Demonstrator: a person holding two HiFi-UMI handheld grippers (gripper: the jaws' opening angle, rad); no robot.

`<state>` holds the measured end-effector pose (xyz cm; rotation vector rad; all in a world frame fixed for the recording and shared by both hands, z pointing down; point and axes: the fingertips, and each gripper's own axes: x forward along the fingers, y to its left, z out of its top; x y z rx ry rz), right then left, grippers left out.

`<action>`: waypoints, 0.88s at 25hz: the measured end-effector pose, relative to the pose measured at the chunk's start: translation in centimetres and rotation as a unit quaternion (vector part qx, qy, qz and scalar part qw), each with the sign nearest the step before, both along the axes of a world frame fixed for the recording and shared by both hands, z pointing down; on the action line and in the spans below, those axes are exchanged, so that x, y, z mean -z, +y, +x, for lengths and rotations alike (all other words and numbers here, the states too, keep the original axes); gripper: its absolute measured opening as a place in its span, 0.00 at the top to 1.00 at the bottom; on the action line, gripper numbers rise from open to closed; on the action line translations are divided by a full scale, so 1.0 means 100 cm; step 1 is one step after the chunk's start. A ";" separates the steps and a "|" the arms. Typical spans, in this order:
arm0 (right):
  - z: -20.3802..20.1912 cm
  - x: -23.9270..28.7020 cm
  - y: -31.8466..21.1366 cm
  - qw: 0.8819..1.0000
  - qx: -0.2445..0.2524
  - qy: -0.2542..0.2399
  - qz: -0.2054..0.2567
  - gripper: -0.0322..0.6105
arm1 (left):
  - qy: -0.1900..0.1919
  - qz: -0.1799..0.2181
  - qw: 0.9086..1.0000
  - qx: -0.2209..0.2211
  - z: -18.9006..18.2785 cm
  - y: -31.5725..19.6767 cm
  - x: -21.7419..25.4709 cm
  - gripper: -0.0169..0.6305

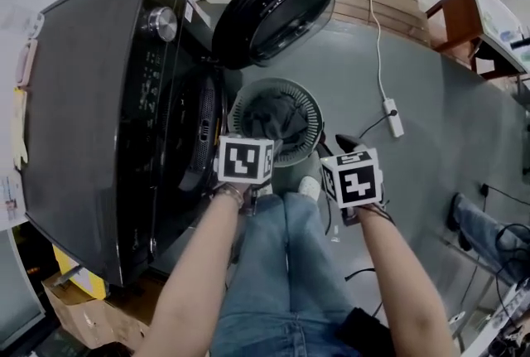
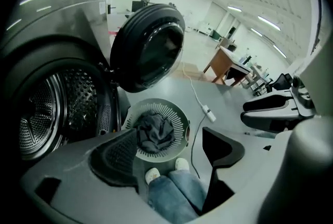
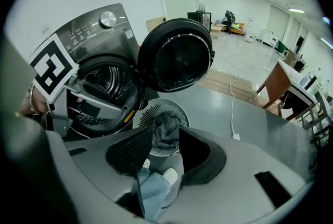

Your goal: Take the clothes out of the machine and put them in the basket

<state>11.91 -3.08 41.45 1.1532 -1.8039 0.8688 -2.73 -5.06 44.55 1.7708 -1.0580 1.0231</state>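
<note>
Left tool (image 2: 169, 137) and right tool (image 3: 166, 134) are released, empty (clothes (image 1: 273, 117) lie in the basket (image 1: 313, 103)), so a garment deep in the dark drum (image 2: 41, 114) could be missed.

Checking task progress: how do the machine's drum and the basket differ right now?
The drum is shiny perforated metal, with no clothes showing; the basket is pale slotted plastic holding a dark garment. The drum opens sideways, the basket upward. Both are round.
</note>
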 end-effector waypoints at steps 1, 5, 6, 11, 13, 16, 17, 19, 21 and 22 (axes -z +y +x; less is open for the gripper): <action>0.000 0.008 0.001 1.000 -0.002 0.002 0.001 0.70 | 0.002 0.003 1.000 0.001 -0.001 0.000 0.008 0.36; -0.007 0.043 0.008 1.000 -0.002 -0.001 0.010 0.70 | -0.002 0.018 1.000 0.005 -0.009 0.004 0.043 0.37; -0.009 0.052 0.010 1.000 0.000 -0.003 0.013 0.70 | -0.008 0.021 1.000 0.002 -0.011 0.006 0.052 0.37; -0.013 0.089 0.018 1.000 0.010 0.000 0.017 0.70 | -0.021 0.032 0.999 -0.012 -0.015 0.018 0.093 0.37; -0.015 0.107 0.019 0.999 0.019 0.009 0.027 0.70 | -0.017 0.045 0.999 -0.012 -0.017 0.018 0.108 0.37; -0.015 0.136 0.019 0.998 0.029 0.019 0.048 0.70 | -0.016 0.056 0.998 -0.004 -0.027 0.019 0.129 0.37; -0.015 0.144 0.020 0.998 0.031 0.019 0.052 0.70 | -0.011 0.062 0.998 -0.002 -0.028 0.019 0.136 0.37; -0.013 0.157 0.022 0.998 0.032 0.020 0.055 0.71 | -0.009 0.069 0.998 -0.001 -0.031 0.021 0.147 0.37; -0.012 0.168 0.022 0.997 0.034 0.024 0.058 0.71 | -0.013 0.078 0.997 -0.004 -0.035 0.023 0.158 0.37; -0.013 0.172 0.022 0.997 0.034 0.024 0.059 0.71 | -0.015 0.085 0.996 -0.006 -0.037 0.022 0.164 0.37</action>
